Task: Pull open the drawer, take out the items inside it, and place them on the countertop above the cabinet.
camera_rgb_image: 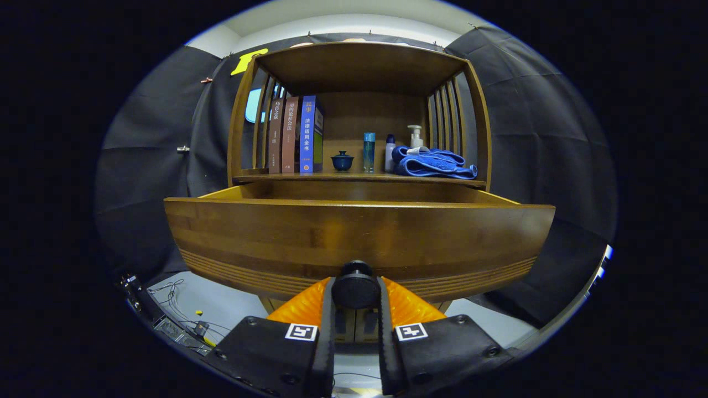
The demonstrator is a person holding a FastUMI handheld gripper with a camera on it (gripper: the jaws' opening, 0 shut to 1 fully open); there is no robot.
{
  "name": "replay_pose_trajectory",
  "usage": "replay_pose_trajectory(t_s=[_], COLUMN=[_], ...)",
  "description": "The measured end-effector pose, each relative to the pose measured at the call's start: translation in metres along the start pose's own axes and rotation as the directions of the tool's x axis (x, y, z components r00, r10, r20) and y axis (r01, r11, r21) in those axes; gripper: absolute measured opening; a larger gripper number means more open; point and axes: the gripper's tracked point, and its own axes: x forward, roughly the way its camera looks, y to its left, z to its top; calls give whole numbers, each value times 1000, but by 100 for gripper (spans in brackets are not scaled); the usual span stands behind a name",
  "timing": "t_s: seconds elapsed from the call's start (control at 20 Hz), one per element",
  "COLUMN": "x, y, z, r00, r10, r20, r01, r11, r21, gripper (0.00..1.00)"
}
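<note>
The gripper [355,293] sat at the bottom centre of the frame, its two fingers clamped from left and right on the round dark knob [355,287] of the drawer [359,237]. Both fingers pressed the knob's sides, so the tool was grasping it, not loose. That hold made sense: the knob was the only pull point on the drawer front, and pinching it across kept the pull straight.

The drawer front filled the middle of the frame, wide and bowed by the lens. It stood out from the cabinet: the side walls ran back toward the shelf, and the top edge showed a gap behind it. So the drawer looked at least partly open. Its inside was hidden by the front panel from this low angle; could not tell what items lay in it.

Above, in the upper centre, the countertop [310,178] carried three upright books [296,135] at left, a small dark lidded cup [342,161], a tall teal bottle [369,152], two more bottles, one a pump bottle [415,136], and a folded blue towel [434,163] at right. Free room showed around the cup, likely the drop spot.

Judged step: the pull, with item removal not yet begun.
</note>
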Motion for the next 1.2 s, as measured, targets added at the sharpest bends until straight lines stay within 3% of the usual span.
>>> replay_pose_trajectory(t_s=[0.45, 0.55, 0.8, 1.0, 1.1, 1.2], x=[-6, -9, -35, -53, -51, -40], y=[2, 7, 10, -2, -11, -20], z=[-4, -3, 32, 76, 92, 97], r00=[1000, 1000, 1000, 998, 988, 954], r10=[-10, 2, 7, -61, -123, -202], r20=[-23, -30, 21, -7, -91, -220], r01=[12, 1, -8, 61, 125, 199], r11=[996, 997, 996, 998, 992, 979], r21=[84, 75, 86, 33, 20, -38], gripper=[37, 43, 98, 98, 98, 98])
